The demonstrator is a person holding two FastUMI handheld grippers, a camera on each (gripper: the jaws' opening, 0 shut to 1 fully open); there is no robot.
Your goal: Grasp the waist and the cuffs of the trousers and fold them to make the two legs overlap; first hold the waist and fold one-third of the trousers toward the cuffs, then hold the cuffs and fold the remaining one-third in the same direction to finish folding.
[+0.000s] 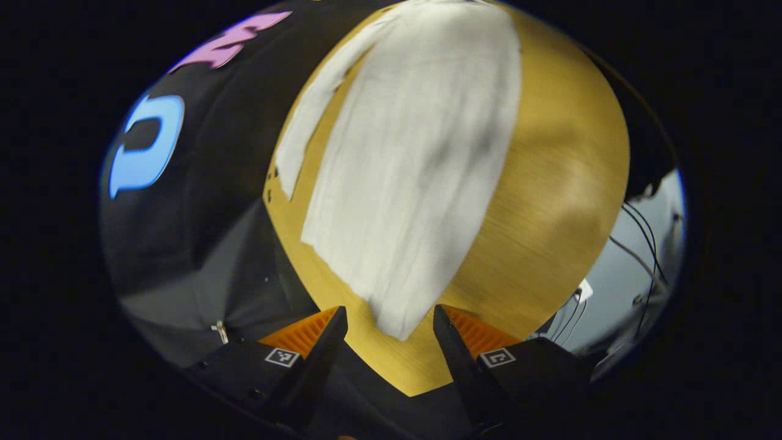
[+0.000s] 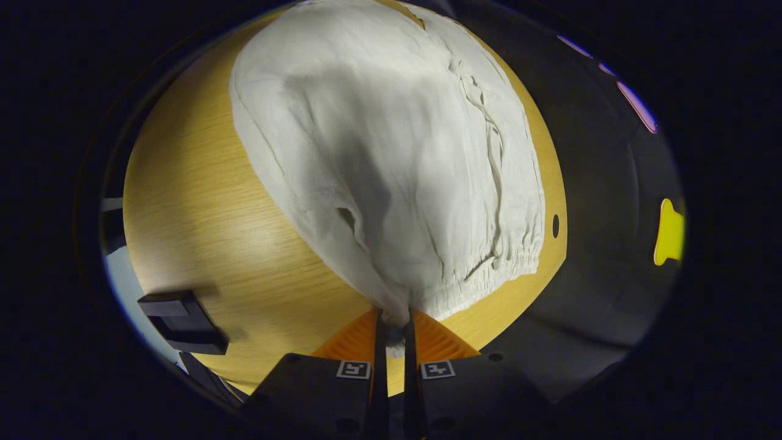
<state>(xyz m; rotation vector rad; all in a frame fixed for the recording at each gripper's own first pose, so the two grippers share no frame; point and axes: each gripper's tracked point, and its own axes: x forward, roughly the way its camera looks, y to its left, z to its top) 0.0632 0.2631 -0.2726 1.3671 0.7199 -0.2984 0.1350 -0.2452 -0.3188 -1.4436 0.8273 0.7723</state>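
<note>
From the left gripper view we look steeply down the trousers (image 1: 403, 177) from above the table (image 1: 550, 201); the right gripper view sits close at the waist (image 2: 489, 269). Both share trousers and table.

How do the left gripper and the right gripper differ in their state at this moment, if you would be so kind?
The left gripper is open, its fingers spread apart; the right gripper is shut. The left gripper holds nothing, with the cuff end of the white trousers lying between its tips; the right gripper pinches the gathered waist. Both point at the same trousers on the wooden table.
</note>
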